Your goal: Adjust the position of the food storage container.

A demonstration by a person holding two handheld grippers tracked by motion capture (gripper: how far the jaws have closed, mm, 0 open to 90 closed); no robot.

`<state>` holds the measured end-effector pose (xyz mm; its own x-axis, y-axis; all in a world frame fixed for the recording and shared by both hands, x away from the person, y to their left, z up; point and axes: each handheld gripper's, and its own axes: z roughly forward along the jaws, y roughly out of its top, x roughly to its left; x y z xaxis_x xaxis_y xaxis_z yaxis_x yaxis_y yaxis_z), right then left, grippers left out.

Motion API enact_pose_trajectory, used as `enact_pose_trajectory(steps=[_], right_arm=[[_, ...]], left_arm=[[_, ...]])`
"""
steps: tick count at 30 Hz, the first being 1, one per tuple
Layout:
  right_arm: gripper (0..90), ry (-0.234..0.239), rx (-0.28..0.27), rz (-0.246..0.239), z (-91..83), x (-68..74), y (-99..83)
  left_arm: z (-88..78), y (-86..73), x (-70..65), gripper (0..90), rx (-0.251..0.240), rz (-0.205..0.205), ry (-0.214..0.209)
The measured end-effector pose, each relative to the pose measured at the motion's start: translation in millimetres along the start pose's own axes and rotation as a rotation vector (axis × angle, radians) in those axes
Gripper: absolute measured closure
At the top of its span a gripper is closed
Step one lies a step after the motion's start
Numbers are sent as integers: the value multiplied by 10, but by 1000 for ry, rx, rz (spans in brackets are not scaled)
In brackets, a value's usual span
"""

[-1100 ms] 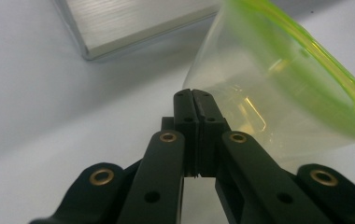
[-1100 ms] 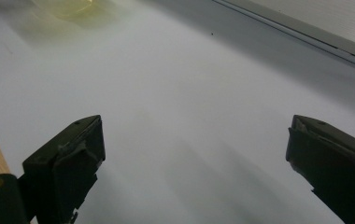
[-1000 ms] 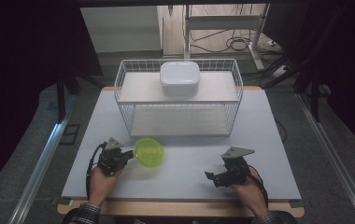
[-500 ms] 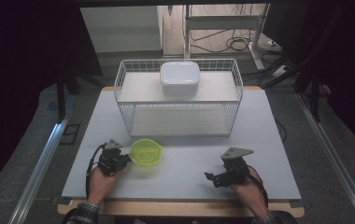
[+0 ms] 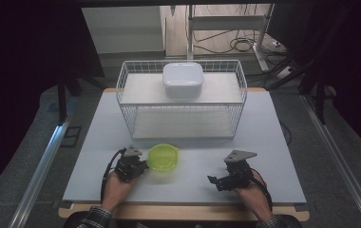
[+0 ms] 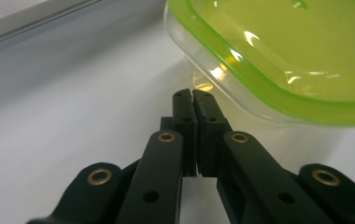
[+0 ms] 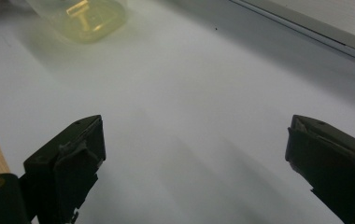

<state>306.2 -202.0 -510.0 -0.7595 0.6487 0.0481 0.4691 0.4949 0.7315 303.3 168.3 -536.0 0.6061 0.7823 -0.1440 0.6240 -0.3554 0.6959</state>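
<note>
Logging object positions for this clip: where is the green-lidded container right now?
In the high view the green-lidded container sits on the table's near left part, right of the left gripper and in front of the wire basket.

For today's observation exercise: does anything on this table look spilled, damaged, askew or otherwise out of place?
Nothing stands out. The green-lidded container sits flat on the table with its lid on, the white box rests squarely on the wire rack, and no spill or damage shows. The left tool is shut beside the container.

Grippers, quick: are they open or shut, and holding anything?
Left gripper: shut, holding nothing, tips by the green-lidded box.
Right gripper: open, holding nothing.
</note>
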Motion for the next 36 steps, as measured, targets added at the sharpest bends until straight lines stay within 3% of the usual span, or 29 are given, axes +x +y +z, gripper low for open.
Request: enact_pose_trajectory(steps=[6,15,19,22,25,29,30,33,35,36], right_arm=[[51,1,0,-2,2,1,-1],[51,5,4,-2,10,7,-3],[51,6,5,-2,10,8,-3],[52,7,2,0,5,3,-3],[51,10,-1,3,-2,-1,-2],[51,15,-9,11,-13,2,3],[51,18,-18,12,-21,4,7],[51,20,-25,14,-26,4,9],[51,23,-28,15,-31,4,10],[51,27,-31,18,-32,6,11]], left_arm=[[110,64,-207,881,6,62,-31],[229,130,-477,870,0,97,-97],[244,141,-536,859,11,122,-81],[172,147,-517,800,-1,119,-65],[60,150,-498,652,-37,109,-60],[-74,103,-507,493,-55,133,-29],[-142,62,-501,412,-58,137,-14],[-221,23,-480,344,-75,136,2],[-293,-8,-441,239,-99,124,5],[-324,-26,-417,239,-111,113,1]])
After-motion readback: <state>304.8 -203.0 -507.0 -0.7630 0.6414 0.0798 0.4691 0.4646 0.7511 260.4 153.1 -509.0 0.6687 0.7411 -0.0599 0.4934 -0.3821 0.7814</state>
